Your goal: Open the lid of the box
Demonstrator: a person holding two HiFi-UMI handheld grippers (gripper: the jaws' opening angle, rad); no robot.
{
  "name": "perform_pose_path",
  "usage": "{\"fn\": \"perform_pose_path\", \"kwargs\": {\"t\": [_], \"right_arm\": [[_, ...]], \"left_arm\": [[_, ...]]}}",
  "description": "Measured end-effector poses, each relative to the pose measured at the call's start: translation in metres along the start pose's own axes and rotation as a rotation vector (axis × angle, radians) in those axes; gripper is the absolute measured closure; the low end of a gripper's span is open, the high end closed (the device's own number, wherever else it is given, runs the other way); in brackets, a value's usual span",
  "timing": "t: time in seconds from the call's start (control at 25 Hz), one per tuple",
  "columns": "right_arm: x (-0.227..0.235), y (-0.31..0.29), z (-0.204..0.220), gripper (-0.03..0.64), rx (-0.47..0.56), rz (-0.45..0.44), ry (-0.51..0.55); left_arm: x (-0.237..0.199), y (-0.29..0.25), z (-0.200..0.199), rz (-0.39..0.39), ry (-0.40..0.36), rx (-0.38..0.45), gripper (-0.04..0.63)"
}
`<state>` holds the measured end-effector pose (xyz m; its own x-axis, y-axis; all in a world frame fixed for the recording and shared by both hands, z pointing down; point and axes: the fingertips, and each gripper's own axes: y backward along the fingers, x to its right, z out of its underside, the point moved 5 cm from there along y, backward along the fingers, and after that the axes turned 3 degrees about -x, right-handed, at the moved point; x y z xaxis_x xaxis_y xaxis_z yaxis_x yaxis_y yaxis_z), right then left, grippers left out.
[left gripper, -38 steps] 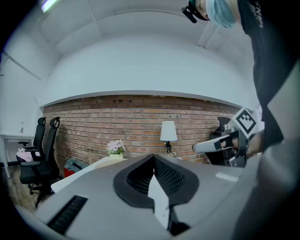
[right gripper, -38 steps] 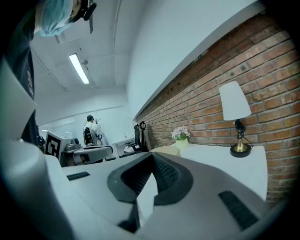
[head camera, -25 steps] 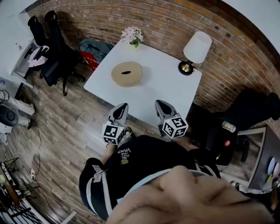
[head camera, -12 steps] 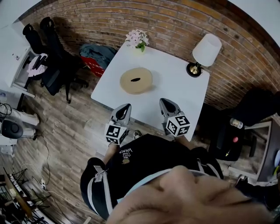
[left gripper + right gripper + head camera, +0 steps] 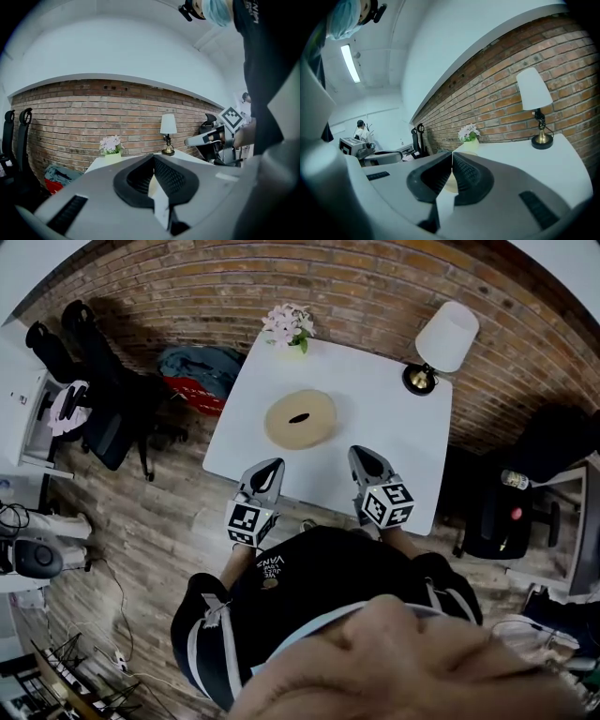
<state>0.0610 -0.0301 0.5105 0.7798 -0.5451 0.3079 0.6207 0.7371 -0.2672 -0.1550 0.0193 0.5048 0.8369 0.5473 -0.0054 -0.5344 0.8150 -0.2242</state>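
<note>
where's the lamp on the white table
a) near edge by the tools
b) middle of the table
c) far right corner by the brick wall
c: the lamp stands at the table's far right corner, while the round box takes the middle.

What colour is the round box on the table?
Light tan box, clearest in the head view.

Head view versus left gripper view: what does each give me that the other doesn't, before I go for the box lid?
Head view only: the whole round box, closed, lying mid-table with a dark slot in its top. Left gripper view only: a straight look at the left gripper, jaws together, nothing between them. Both: flowers, lamp, white table, right gripper.
</note>
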Motion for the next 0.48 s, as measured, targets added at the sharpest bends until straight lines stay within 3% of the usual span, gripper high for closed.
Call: {"fn": "perform_pose_path", "kwargs": {"t": [0.48], "right_arm": [[0.017,-0.01,-0.008,0.612,-0.025,0.035,-0.004]], "left_arm": [[-0.009,-0.023,0.003,0.052,0.017,-0.011,0.584]]}}
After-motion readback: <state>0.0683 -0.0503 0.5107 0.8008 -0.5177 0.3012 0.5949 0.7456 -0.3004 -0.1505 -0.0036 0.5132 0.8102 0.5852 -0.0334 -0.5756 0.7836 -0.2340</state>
